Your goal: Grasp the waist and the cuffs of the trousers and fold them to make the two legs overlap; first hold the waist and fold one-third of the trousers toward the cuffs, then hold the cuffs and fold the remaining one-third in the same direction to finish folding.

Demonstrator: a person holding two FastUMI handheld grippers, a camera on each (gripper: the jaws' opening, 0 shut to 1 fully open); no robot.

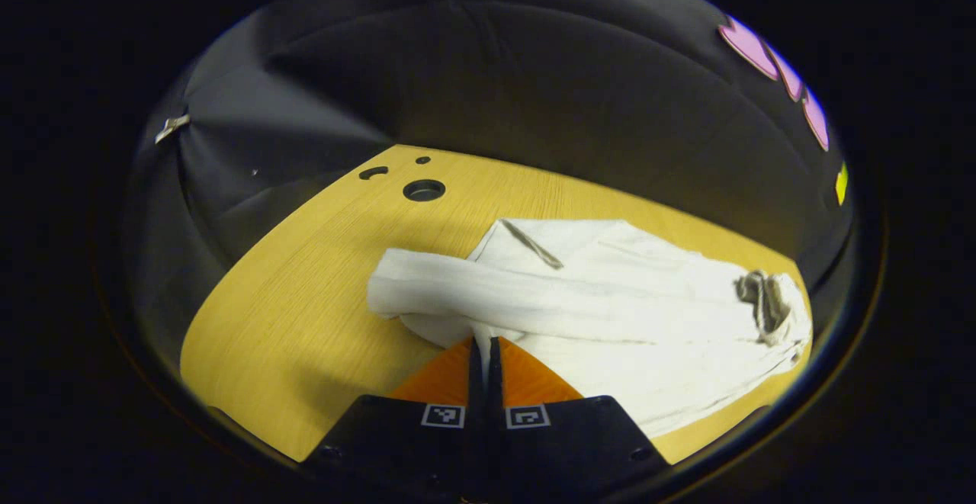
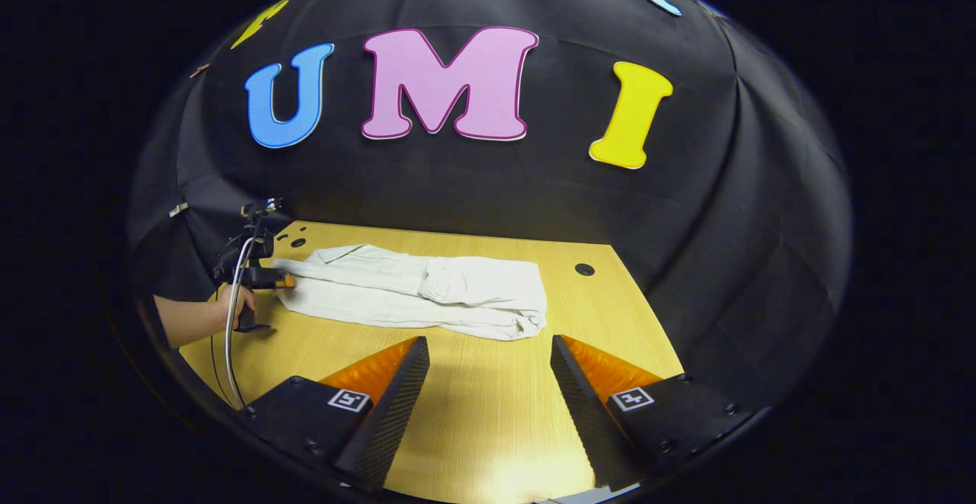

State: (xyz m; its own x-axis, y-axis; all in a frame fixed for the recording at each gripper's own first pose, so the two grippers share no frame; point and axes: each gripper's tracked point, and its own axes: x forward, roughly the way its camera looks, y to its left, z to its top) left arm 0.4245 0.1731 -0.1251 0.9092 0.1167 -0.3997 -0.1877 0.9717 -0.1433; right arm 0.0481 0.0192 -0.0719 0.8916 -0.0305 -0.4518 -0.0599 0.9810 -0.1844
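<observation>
1 pair of trousers (image 2: 415,296), 2 tools, 1 wooden surface (image 2: 488,412), 1 hand (image 2: 238,302) on view.

Left gripper view, left to right: 3 dark holes (image 1: 423,190) near the far left corner of the surface (image 1: 290,321). Then the trousers (image 1: 595,298), off-white, creased, lying flat on the surface toward its right side, already folded lengthwise with 1 leg laid over the other. Near the left end, a rolled or doubled band of cloth running across; a thin slanted pocket slit or seam just behind it. At the far right end, a bunched, crumpled knot of fabric. Left tool (image 1: 483,345) at the bottom centre, fingers drawn together to a hairline gap, with a pinch of the near edge of the cloth caught between the tips; gripping the trousers.

Right gripper view, left to right: hand around the handle of the left tool (image 2: 284,281), a cable looping down from it, tips meeting the left end of the trousers. Trousers stretched across the middle of the surface, long and narrow, a thicker gathered section right of centre, right end rounded and slightly curled. 1 dark hole (image 2: 585,269) in the surface just right of the trousers. Right tool (image 2: 488,348) at the bottom, fingers spread wide apart, holding nothing, touching nothing, bare wood between them, trousers lying just beyond the tips.
</observation>
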